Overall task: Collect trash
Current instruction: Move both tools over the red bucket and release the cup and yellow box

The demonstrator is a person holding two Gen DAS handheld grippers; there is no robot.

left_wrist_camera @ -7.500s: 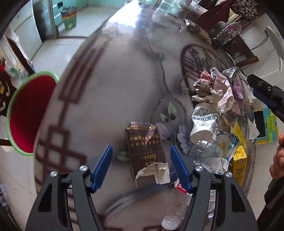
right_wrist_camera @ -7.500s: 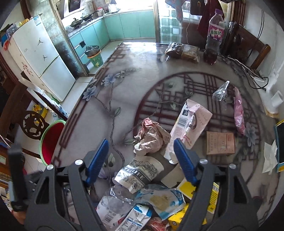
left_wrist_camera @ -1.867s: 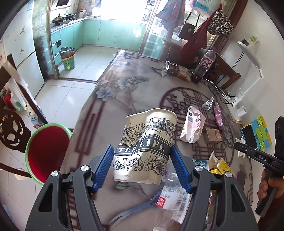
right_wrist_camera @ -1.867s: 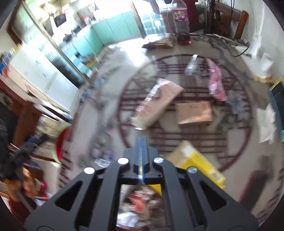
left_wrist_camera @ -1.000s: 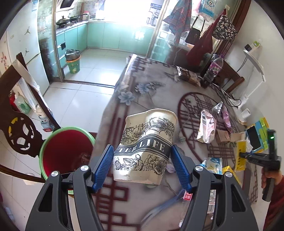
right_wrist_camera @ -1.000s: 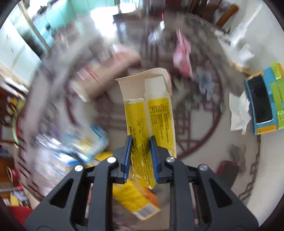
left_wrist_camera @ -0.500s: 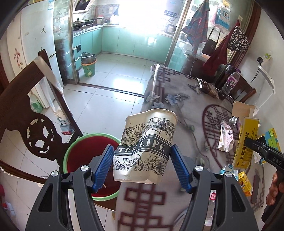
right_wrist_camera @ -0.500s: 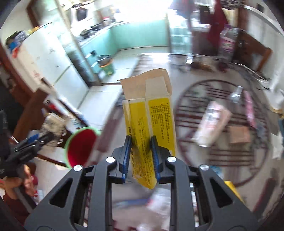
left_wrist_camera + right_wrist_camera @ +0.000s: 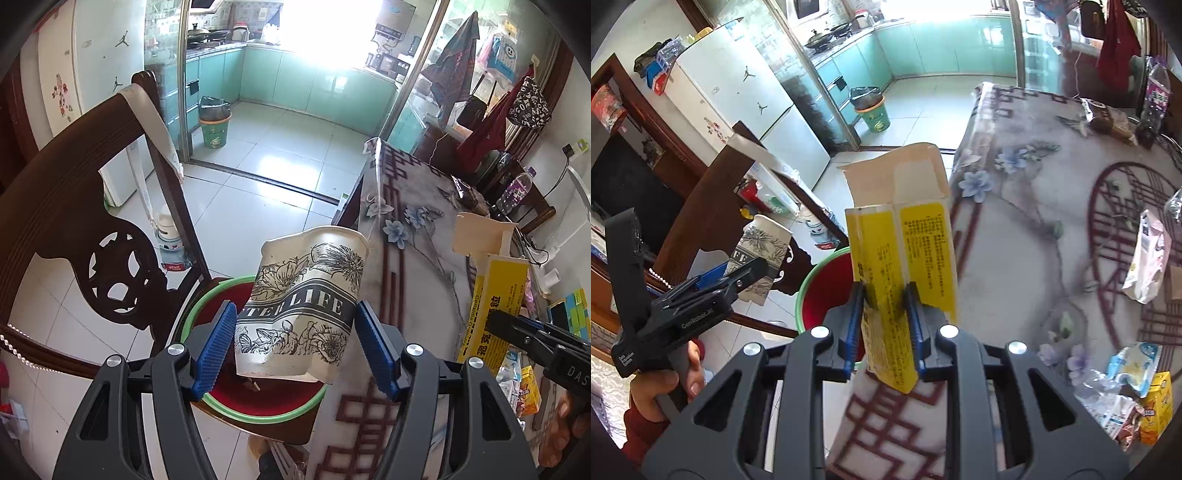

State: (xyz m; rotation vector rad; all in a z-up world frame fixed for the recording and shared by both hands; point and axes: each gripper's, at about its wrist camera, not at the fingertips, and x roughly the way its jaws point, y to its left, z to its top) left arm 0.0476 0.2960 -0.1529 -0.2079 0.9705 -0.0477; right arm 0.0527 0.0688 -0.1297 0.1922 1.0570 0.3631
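Note:
A crumpled paper cup [image 9: 303,306] printed with black flowers and "LIFE" hangs above a red bin with a green rim [image 9: 258,415], which stands on the floor at the table's corner. My left gripper [image 9: 295,332] is shut on the cup's sides. The right gripper [image 9: 884,310] is shut on a flattened yellow carton [image 9: 905,251] with its top flap standing open, over the table's edge next to the bin [image 9: 827,295]. In the right wrist view the left gripper [image 9: 731,273] and the cup [image 9: 761,243] are at the left. The left wrist view has the carton [image 9: 495,295] at its right.
A dark carved wooden chair [image 9: 92,229] stands close to the left of the bin. The table [image 9: 1034,221] has a flowered cloth, with a white and pink bag [image 9: 1148,258] and a heap of wrappers and a bottle [image 9: 1115,391] on it. A small green bin [image 9: 214,127] stands in the kitchen doorway.
Both grippers have swung left, away from the table's middle. The cup now hangs over the red bin, and the yellow carton has come to the table's edge beside it.

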